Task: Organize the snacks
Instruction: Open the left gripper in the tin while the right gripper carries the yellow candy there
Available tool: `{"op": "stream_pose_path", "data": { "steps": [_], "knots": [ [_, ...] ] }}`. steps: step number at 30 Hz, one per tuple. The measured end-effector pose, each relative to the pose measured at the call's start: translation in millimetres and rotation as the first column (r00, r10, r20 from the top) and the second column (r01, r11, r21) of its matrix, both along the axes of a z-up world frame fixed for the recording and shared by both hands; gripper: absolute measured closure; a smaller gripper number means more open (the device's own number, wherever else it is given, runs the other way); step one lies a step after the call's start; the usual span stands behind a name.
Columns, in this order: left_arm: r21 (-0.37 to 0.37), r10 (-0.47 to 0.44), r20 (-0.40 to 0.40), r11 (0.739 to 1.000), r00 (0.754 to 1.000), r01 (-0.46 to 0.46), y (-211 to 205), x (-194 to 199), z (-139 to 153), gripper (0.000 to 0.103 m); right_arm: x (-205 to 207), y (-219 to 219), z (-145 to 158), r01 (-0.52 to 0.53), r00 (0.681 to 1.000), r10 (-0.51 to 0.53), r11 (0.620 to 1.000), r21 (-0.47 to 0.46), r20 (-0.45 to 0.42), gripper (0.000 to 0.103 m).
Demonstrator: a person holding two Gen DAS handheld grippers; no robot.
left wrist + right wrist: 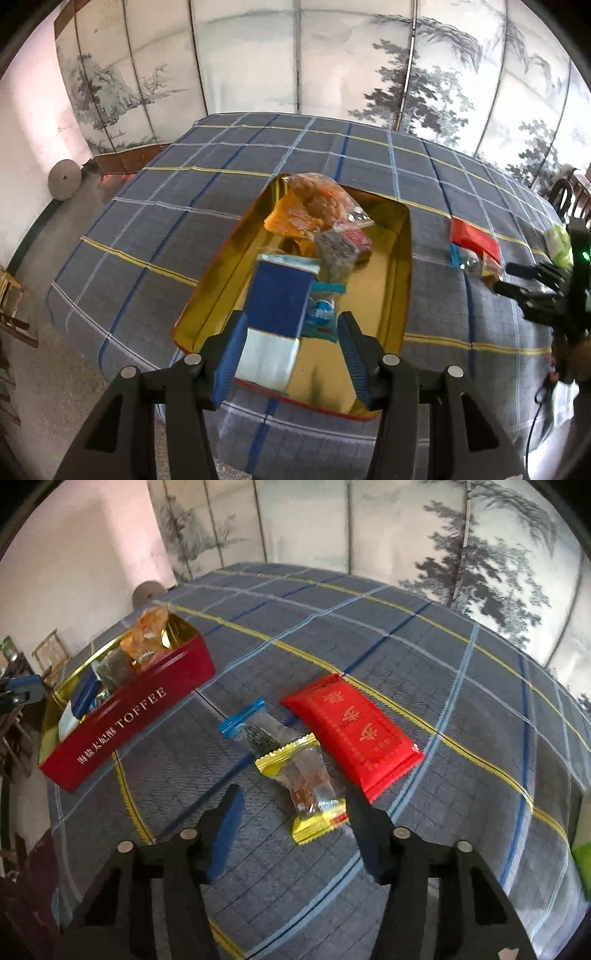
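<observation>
Left gripper point(293, 349) fingers part-open, gripping nothing, above blue pack point(275, 317) in tin point(404, 258). Right gripper point(293, 825) fingers apart, empty; yellow candy point(306, 779) between them on tabletop point(369, 635); red pack point(351, 731) just beyond.

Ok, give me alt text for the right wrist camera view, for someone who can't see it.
Three wrapped snacks lie on a plaid tablecloth ahead of the right gripper, whose jaws stand open: a yellow-ended candy nearest, a blue-ended candy behind it, a red packet to the right. At left stands a red toffee tin holding snacks.
</observation>
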State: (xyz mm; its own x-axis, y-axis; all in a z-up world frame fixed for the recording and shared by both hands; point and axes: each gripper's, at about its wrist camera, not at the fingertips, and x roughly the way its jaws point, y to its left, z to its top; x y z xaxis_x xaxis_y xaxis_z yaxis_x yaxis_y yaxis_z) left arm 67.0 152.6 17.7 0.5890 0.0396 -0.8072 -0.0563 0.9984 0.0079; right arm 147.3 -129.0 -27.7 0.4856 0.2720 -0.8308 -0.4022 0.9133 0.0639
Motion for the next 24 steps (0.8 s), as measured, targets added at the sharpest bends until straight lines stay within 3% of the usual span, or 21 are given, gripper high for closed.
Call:
{"op": "stream_pose_path", "data": {
  "steps": [2, 6, 8, 11, 15, 19, 24],
  "knots": [
    [-0.008, -0.005, -0.004, 1.0, 1.0, 0.005, -1, -2, 0, 0.051, 6, 4, -3, -0.016, 1.0, 0.016, 1.0, -0.001, -0.017, 0.05],
    [-0.022, -0.001, -0.027, 1.0, 1.0, 0.0, -1, -4, -6, 0.051, 15, 11, -12, -0.034, 0.998, 0.03, 0.997, -0.067, -0.054, 0.06],
    [-0.035, 0.003, -0.04, 0.999, 0.999, -0.005, 1, -4, -9, 0.051, 13, 13, -10, -0.035, 0.998, 0.031, 0.997, -0.075, -0.053, 0.071],
    [-0.046, 0.014, -0.049, 0.999, 0.999, -0.016, 5, -7, -10, 0.051, 1, 10, -2, -0.011, 0.999, 0.009, 0.998, -0.062, -0.041, 0.074],
    [-0.06, 0.026, -0.038, 0.998, 0.999, -0.028, 15, -19, -7, 0.051, -27, 13, 13, 0.014, 1.0, -0.013, 0.999, 0.035, -0.023, 0.074],
    [-0.07, 0.05, -0.035, 0.996, 0.998, -0.052, 25, -31, -11, 0.051, -53, 50, 41, -0.058, 0.998, 0.055, 0.991, 0.123, 0.028, 0.074],
    [-0.077, 0.058, -0.063, 0.995, 0.996, -0.063, 32, -39, -16, 0.051, -47, 105, 70, -0.172, 0.984, 0.161, 0.969, 0.175, 0.078, 0.074]
  ]
}}
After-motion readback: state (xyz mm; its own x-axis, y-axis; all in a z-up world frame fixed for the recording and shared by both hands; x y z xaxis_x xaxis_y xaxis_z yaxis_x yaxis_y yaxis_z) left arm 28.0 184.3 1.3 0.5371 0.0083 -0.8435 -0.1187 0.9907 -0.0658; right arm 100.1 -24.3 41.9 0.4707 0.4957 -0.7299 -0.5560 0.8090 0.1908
